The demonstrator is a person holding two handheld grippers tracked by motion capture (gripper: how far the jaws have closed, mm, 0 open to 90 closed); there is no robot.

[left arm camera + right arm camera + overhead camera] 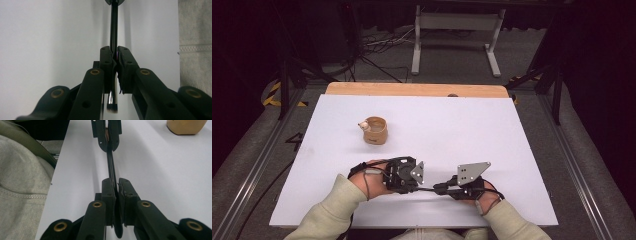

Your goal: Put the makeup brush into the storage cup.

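A thin black brush (pixel 429 190) lies level just above the white tabletop (pixel 472 130), held at both ends. My left gripper (pixel 418 187) is shut on it; in the left gripper view the handle (pixel 114 25) runs forward from the jaws and the silver ferrule and dark bristles (pixel 112 106) stick out behind them. My right gripper (pixel 441 189) is shut on the other end of the handle (pixel 111 167), facing the left gripper (pixel 107 135). A round wooden cup (pixel 376 131) stands farther back on the left, with a small pale object (pixel 362 124) at its rim.
The tabletop's near edge runs close under both hands. A light sleeve (pixel 22 182) fills the left of the right gripper view. The cup's base (pixel 186 126) shows at that view's top right. Cables and a white metal frame (pixel 457 30) lie on the floor beyond the table.
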